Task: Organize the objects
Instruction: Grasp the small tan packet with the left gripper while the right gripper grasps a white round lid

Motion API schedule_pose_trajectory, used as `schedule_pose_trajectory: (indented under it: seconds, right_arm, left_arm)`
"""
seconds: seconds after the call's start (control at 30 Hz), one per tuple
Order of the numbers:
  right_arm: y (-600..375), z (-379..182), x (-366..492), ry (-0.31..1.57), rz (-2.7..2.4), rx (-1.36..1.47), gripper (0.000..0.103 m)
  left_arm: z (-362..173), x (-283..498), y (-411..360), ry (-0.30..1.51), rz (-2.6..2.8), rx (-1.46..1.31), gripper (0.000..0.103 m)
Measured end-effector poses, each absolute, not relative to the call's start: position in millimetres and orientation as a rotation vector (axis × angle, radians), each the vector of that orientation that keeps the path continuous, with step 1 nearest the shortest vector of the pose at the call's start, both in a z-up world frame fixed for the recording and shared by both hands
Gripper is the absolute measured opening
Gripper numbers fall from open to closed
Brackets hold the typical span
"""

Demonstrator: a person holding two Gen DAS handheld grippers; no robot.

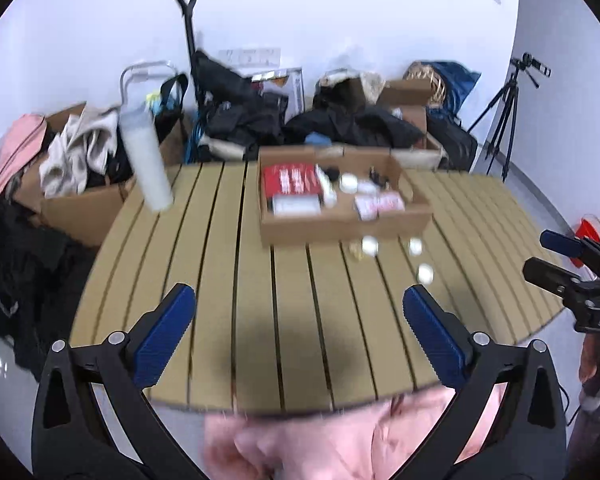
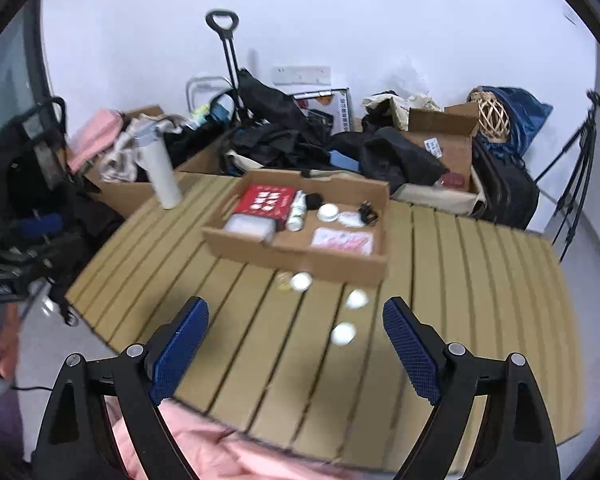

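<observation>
A shallow cardboard box (image 1: 342,226) (image 2: 300,256) sits on the slatted table (image 1: 228,280) (image 2: 236,320), holding a red packet (image 1: 290,178) (image 2: 264,199), white jars, a small bottle and pink-printed packets. Three white round jars (image 1: 370,245) (image 2: 343,334) lie on the slats in front of the box, beside a small gold piece (image 2: 283,280). My left gripper (image 1: 298,306) is open and empty above the near table edge. My right gripper (image 2: 296,320) is open too, nothing between its fingers; it also shows at the right edge of the left wrist view (image 1: 556,256).
A tall white bottle (image 1: 146,160) (image 2: 162,176) stands at the table's back left corner. Behind the table are open cartons, dark bags, clothes, a trolley handle (image 2: 222,40) and a wicker ball (image 2: 494,118). A tripod (image 1: 508,108) stands at right. Pink fabric (image 1: 340,440) lies below the near edge.
</observation>
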State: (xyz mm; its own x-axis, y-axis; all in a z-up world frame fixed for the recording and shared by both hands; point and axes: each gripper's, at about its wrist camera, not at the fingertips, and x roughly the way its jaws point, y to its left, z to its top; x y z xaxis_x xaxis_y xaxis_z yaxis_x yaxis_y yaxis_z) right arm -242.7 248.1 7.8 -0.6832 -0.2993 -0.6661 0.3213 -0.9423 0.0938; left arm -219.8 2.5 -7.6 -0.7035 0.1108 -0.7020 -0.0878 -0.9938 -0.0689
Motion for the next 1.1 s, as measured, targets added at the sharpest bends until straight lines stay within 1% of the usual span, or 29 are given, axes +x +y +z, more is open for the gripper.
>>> schedule_pose_trajectory:
  seconds: [0.07,0.17,0.23,0.33,0.47,0.53,0.6,0.67,0.73,0.8,0.87,0.97,1.0,1.03,1.07,1.1]
  right_arm:
    - [248,-16,-218,-0.029,-2.591,1.024,0.092]
    - [239,-51,-196,-0.031,-2.572,1.083,0.092]
    - [238,-66,-188,-0.043,-2.567,1.104,0.092]
    - [247,-81,-187,-0.098,-2.544,1.121,0.092]
    - [265,-97,-197,-0.071,-2.614,1.179,0.092]
    - [271,-103,-202,-0.069,-2.637,1.189,0.092]
    - [274,-108,-209,-0.058,-2.653,1.204,0.092]
    - [279,-116,-221,-0.064,-2.662,1.211,0.092]
    - [284,-124,-234,-0.080,-2.653,1.234,0.092]
    - [288,-132,-250,-0.084,-2.641,1.255,0.092]
    - [290,-141,-269,-0.075,-2.629,1.277,0.092]
    - [286,-156,-295,-0.023,-2.633,1.318,0.092]
    - [283,-162,-305,0.008,-2.632,1.327,0.092]
    - [282,-167,-312,0.023,-2.628,1.333,0.092]
    - [280,-170,-318,0.026,-2.624,1.336,0.092]
    - [278,-173,-323,0.025,-2.620,1.338,0.091]
  left_arm:
    - [-26,-209,5,-0.064,2.755,-1.207,0.103]
    - [-56,-202,9,-0.085,2.698,-1.319,0.103]
    - [-70,-204,14,-0.069,2.692,-1.372,0.103]
    - [-76,-206,24,-0.056,2.713,-1.300,0.102]
    - [-90,-221,48,-0.016,2.704,-1.179,0.101]
    - [-99,-247,63,-0.025,2.671,-1.182,0.093]
    - [-105,-270,72,-0.032,2.658,-1.172,0.091]
    - [-116,-300,81,0.001,2.659,-1.115,0.088]
    - [-138,-342,92,0.104,2.646,-1.159,0.073]
    - [-159,-376,98,0.125,2.581,-1.240,0.068]
    - [-172,-399,100,0.118,2.549,-1.309,0.067]
    - [-178,-420,102,0.055,2.526,-1.310,0.067]
    - [-179,-425,103,0.045,2.525,-1.287,0.064]
    - [-180,-428,104,0.049,2.533,-1.284,0.057]
    - [-181,-431,104,0.054,2.534,-1.287,0.053]
    - [-185,-435,106,0.060,2.519,-1.300,0.046]
